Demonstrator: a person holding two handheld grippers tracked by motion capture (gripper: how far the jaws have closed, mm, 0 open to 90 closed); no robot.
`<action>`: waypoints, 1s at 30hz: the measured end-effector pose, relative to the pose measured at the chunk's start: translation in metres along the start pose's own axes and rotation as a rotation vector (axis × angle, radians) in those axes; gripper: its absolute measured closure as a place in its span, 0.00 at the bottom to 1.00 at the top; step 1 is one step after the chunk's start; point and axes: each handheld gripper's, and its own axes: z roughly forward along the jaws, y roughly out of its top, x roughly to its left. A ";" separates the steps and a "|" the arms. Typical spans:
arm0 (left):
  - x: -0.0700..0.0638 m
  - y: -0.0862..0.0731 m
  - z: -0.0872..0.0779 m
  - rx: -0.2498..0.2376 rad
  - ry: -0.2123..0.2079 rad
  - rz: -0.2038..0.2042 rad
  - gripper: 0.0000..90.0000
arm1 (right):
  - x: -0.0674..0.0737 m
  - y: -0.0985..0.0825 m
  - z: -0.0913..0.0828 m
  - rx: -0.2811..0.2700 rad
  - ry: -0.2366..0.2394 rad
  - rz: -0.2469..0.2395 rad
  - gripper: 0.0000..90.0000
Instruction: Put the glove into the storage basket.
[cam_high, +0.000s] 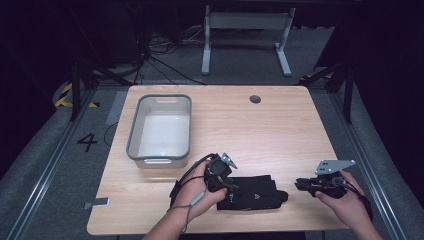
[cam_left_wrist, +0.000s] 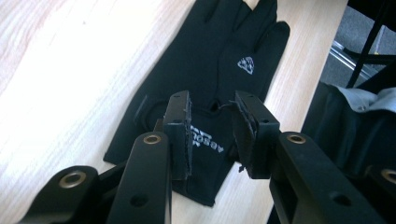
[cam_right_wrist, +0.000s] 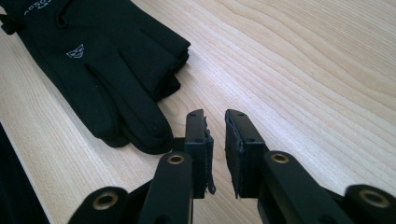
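Observation:
A pair of black gloves (cam_high: 252, 195) lies flat, one on the other, near the table's front edge, fingers pointing right. In the left gripper view the gloves (cam_left_wrist: 205, 60) show a small white logo and white lettering on the cuff. My left gripper (cam_high: 230, 188) hangs over the cuff end; its jaws (cam_left_wrist: 212, 121) stand apart, with the cuff seen below the gap and neither pad pressing on it. My right gripper (cam_high: 298, 184) sits just right of the glove fingertips (cam_right_wrist: 140, 135). Its jaws (cam_right_wrist: 215, 126) have a narrow gap with nothing in it, over bare wood.
A grey-rimmed white bin (cam_high: 134, 130) stands empty at the back left of the wooden table (cam_high: 270, 135). A round cable hole (cam_high: 255, 99) is near the far edge. A dark garment (cam_left_wrist: 345, 121) lies past the table's edge in the left gripper view.

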 end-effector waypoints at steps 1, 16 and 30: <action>0.000 0.002 0.001 0.002 0.000 0.005 0.76 | -0.001 0.000 -0.001 -0.004 0.000 0.004 0.88; 0.004 0.021 0.042 0.027 -0.008 0.064 0.69 | -0.007 -0.005 -0.006 -0.031 0.016 0.056 0.84; -0.001 0.022 0.065 0.058 -0.029 0.122 0.50 | -0.005 -0.005 -0.004 -0.029 0.042 0.059 0.81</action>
